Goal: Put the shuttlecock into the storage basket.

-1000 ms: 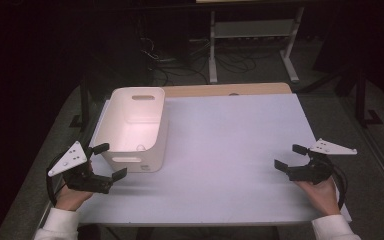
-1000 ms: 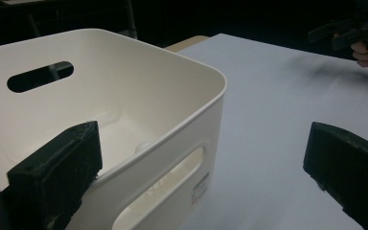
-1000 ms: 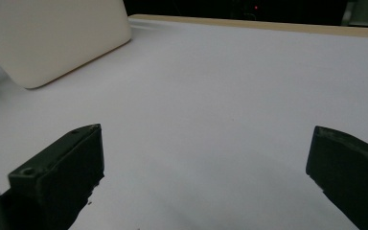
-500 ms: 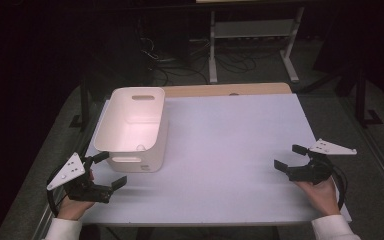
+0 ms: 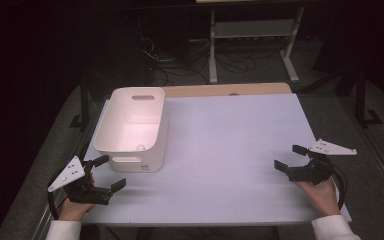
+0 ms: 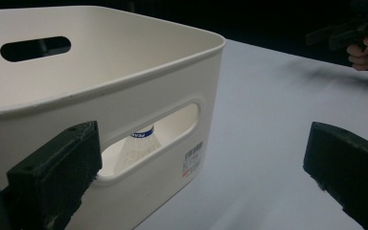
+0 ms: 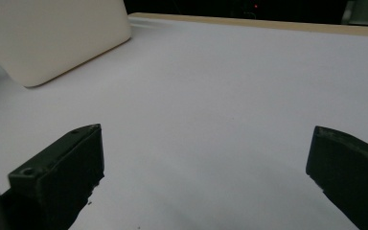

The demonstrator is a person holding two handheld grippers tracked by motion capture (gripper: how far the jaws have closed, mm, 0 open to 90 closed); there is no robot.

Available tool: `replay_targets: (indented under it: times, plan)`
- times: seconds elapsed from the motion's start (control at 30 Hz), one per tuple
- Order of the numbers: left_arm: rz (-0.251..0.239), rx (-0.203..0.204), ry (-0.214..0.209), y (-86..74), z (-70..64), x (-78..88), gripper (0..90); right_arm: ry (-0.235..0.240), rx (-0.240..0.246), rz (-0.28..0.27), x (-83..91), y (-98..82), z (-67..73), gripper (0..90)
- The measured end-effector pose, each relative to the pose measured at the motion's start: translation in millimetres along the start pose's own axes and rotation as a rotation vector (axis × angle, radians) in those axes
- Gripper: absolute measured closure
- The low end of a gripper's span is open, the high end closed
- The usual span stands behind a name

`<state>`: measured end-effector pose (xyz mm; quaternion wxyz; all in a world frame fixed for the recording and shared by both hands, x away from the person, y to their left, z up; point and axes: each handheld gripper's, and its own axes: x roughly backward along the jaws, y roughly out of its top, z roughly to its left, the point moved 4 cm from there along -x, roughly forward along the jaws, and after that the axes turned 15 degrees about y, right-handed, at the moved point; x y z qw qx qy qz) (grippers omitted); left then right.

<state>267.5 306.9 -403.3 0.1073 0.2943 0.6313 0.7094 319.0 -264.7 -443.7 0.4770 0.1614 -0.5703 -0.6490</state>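
A white plastic bin (image 5: 132,125) with handle slots stands on the left half of the white table (image 5: 230,145). Through the near slot of the bin (image 6: 124,86) I see a white shuttlecock (image 6: 136,146) with a blue band inside. My left gripper (image 5: 109,172) is open at the table's front left corner, just in front of the bin, with nothing between its jaws. My right gripper (image 5: 290,156) is open at the front right, low over bare table, far from the bin (image 7: 52,33). It also appears far off as the right gripper (image 6: 345,31) held by a hand.
A wooden strip (image 5: 225,90) runs along the table's far edge. Behind it the dark floor holds cables and a white metal frame (image 5: 250,35). Bare white tabletop (image 7: 220,96) stretches between the two grippers.
My left gripper has drawn back toward the front left corner and slightly away from the bin. The right gripper has stayed where it was.
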Motion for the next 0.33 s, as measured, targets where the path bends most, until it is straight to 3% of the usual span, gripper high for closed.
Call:
replay_targets:
  times: [0.33]
  plan:
    - [-0.007, 0.02, 0.01, -2.0, 1.6, 1.3, 0.0, -0.002, 0.001, -0.003, 0.4, 0.3, -0.4, 0.0]
